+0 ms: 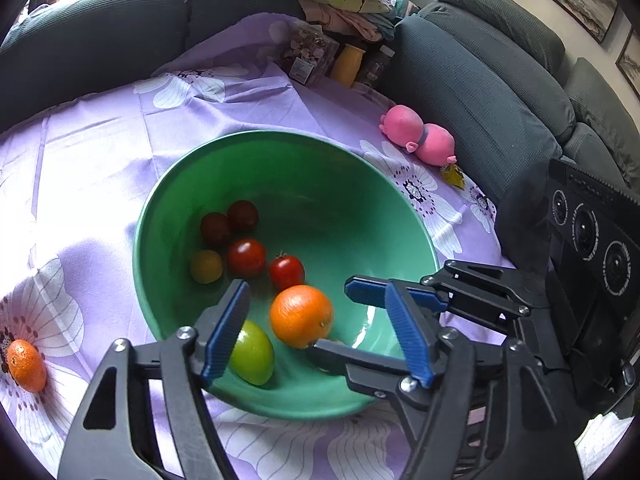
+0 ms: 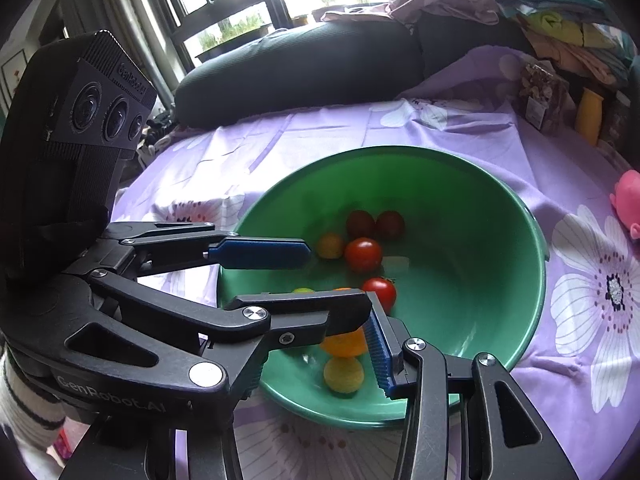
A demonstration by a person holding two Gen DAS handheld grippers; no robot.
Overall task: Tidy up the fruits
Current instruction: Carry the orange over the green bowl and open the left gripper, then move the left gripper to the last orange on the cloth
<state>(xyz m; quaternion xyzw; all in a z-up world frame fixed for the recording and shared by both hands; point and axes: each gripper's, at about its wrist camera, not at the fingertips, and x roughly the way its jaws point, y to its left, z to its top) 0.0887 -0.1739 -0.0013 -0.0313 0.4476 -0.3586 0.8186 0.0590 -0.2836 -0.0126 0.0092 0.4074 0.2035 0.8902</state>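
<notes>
A green bowl (image 1: 320,160) (image 2: 500,280) sits on the purple flowered cloth. It holds several small tomatoes (image 1: 247,258) (image 2: 363,255), an orange (image 1: 301,316) (image 2: 345,343) and a green fruit (image 1: 252,353). My left gripper (image 1: 316,328) is open over the bowl's near rim, its fingers either side of the orange without touching it. My right gripper (image 1: 332,320) reaches in from the right, open, one fingertip close to the orange. In the right wrist view the left gripper (image 2: 320,276) crosses in front and hides the right one's left finger. A second orange (image 1: 26,365) lies on the cloth at far left.
A pink plush toy (image 1: 418,135) (image 2: 630,200) lies right of the bowl. A snack bag (image 1: 308,50), a yellow bottle (image 1: 347,65) and a dark jar (image 1: 376,66) stand at the table's far side. Dark sofa cushions (image 1: 480,92) and piled clothes (image 1: 348,4) surround the table.
</notes>
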